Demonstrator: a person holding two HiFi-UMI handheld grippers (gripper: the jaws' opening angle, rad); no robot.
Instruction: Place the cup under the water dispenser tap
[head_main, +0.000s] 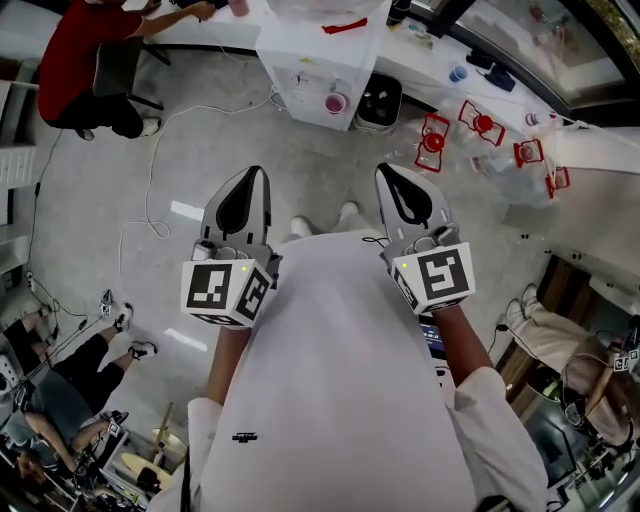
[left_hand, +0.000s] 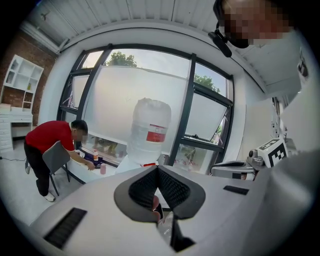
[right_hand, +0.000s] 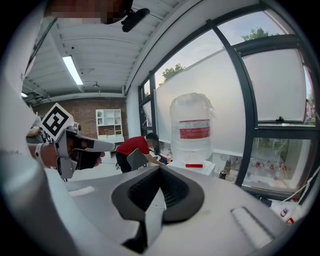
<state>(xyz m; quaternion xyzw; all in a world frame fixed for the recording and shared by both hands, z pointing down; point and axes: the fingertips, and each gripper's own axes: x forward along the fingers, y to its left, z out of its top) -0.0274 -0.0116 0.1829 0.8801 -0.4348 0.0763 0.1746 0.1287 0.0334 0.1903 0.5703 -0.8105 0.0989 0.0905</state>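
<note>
1. Plastic, smooth and pale grey, shells both hand-held tools. The left gripper (head_main: 254, 182) and the right gripper (head_main: 390, 178) are held side by side in front of a white-shirted torso, both pointing toward the water dispenser (head_main: 300, 70).
2. Each gripper carries two black, ribbed pads (right_hand: 172, 190) that curve inward like a heart and meet at the tips. Both pairs of jaws are closed, and neither clamps anything.
3. Two marker cubes (head_main: 228, 288) sit at the rear of the tools, one per gripper. They are white with bold black square patterns.
4. One pink cup (head_main: 336, 103), small and round, stands upright in the recess at the front of the white, boxy dispenser. It is well apart from both grippers, and the taps above it are too small to make out.
5. One large water bottle (left_hand: 150, 130) sits on top of the dispenser. It is translucent and rounded, with a red label band.
6. One black bin (head_main: 378, 100) stands just beside the dispenser. Four red-framed pieces (head_main: 433, 143) of clear plastic lie scattered on the grey speckled floor (head_main: 200, 150) to its right.
7. One person in a red top (head_main: 85, 50) leans toward a white counter (head_main: 200, 30) by the window.
</note>
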